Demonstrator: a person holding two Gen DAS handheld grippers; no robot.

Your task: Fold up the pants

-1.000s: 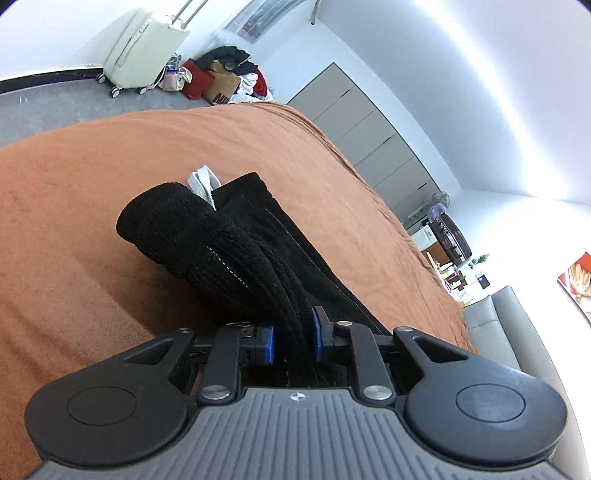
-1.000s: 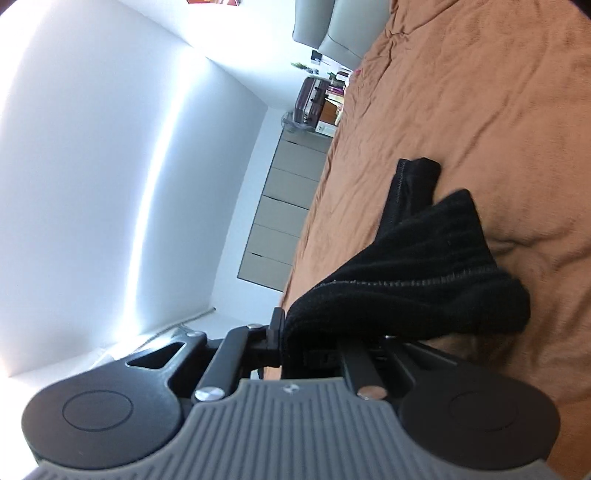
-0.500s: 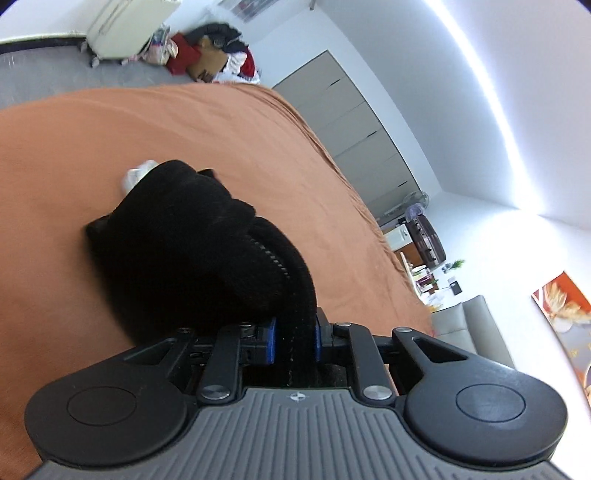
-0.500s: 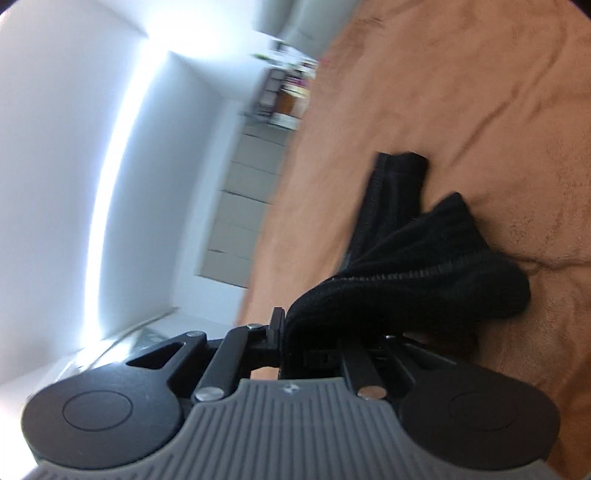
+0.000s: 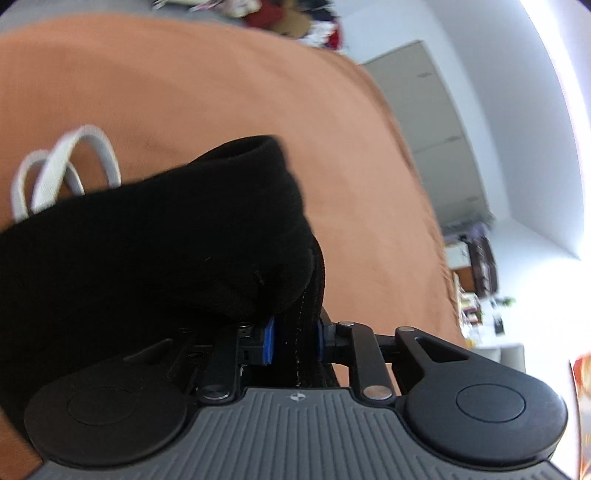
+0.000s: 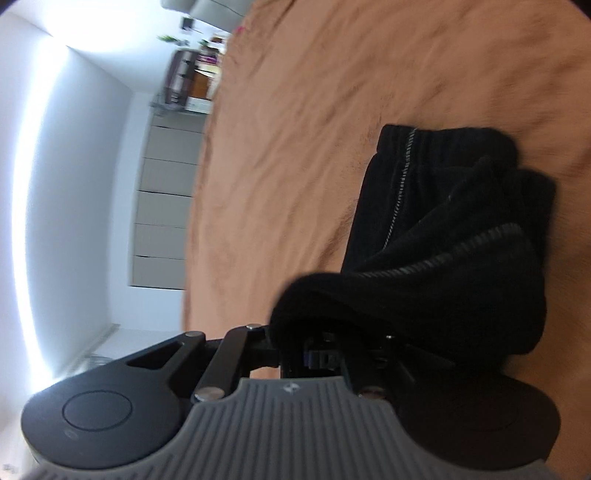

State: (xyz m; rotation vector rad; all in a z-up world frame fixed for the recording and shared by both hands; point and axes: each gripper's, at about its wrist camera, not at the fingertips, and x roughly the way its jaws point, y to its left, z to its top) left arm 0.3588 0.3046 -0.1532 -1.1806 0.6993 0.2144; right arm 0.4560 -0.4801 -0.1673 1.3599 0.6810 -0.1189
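Observation:
Black knitted pants (image 5: pixel 147 258) lie bunched on the orange bedspread (image 5: pixel 221 92), with white drawstring loops (image 5: pixel 66 166) poking out at the left. My left gripper (image 5: pixel 294 345) has a seamed fold of the pants between its blue pads (image 5: pixel 267 345); its jaws are opening, and the cloth still fills the gap. In the right wrist view the pants (image 6: pixel 443 258) are heaped over my right gripper (image 6: pixel 325 354) and hide most of its fingers. Its jaws are opening too, with cloth between them.
Beyond the bed's far edge stand grey cabinet fronts (image 5: pixel 436 129), a heap of clothes and boxes (image 5: pixel 295 18) on the floor, and cluttered shelves (image 5: pixel 476 258). The right wrist view shows the same grey cabinets (image 6: pixel 162 206). Bare bedspread (image 6: pixel 332 110) stretches past the pants.
Both grippers swept across the bed with the pants. The cloth has doubled over into a thicker heap close to both cameras. The white drawstring now shows at the left.

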